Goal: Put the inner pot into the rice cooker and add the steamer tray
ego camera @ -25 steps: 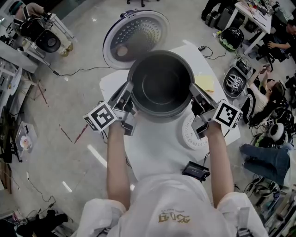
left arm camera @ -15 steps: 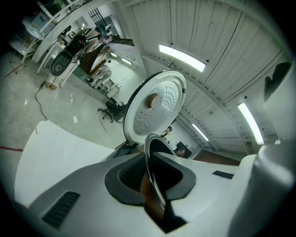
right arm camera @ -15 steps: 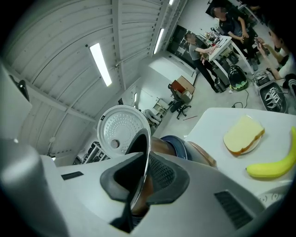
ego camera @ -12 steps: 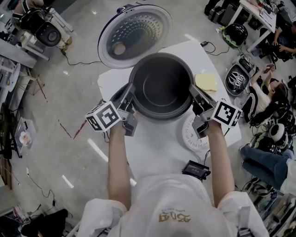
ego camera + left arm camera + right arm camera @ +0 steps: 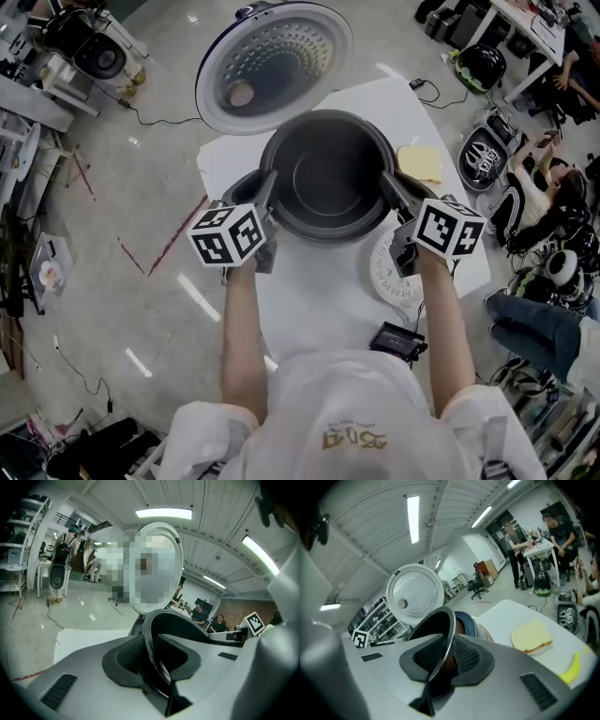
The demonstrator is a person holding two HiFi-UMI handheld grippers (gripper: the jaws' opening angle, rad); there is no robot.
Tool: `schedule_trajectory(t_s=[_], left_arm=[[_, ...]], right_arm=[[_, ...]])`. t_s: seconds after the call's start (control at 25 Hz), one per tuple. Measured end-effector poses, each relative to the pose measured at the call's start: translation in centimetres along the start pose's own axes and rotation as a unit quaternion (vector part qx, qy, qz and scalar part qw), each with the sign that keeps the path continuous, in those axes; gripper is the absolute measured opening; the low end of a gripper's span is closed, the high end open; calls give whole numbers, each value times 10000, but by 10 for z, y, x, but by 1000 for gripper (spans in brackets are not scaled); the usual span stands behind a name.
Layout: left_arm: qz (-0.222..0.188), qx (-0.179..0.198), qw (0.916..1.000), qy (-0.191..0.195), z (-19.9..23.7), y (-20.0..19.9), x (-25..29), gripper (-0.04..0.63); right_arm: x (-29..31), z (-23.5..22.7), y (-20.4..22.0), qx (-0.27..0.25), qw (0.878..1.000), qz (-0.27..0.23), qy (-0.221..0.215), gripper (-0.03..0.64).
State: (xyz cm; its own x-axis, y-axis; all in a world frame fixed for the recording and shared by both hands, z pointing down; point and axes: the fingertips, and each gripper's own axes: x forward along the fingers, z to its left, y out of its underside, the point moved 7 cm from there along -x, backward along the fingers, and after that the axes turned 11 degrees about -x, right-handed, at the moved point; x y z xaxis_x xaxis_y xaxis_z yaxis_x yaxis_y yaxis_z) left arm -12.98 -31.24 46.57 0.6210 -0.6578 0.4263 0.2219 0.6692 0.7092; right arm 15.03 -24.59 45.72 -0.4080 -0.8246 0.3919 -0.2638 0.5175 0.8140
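A white surface stands in a wide workshop with a glossy pale floor marked by red tape lines, and a black cable trails across it. Desks and seated people crowd the right edge of the room, and racks of equipment fill the upper left corner.

At the far end of the surface sits the rice cooker, its perforated lid thrown back and standing open behind the body. The dark inner pot sits in the cooker's well; how deep it is seated cannot be told. The person reaches in from the near side with both arms.

The left claw straddles the pot's left rim and the right claw its right rim. Both sets of jaws have just been opening, and the thin rim runs between the ribbed pads with a gap showing.

The white steamer tray lies flat on the surface just beside the cooker, partly under the right claw. A yellow sponge rests near the pot's right side, and a small black device lies close to the person.
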Motion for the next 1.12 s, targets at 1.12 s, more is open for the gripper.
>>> schedule_trajectory(t_s=[1.12], left_arm=[[-601,303,9975,226,-37,44,-99,166]], right_arm=[[-87,52,33,-922,9894,-521,992,120]])
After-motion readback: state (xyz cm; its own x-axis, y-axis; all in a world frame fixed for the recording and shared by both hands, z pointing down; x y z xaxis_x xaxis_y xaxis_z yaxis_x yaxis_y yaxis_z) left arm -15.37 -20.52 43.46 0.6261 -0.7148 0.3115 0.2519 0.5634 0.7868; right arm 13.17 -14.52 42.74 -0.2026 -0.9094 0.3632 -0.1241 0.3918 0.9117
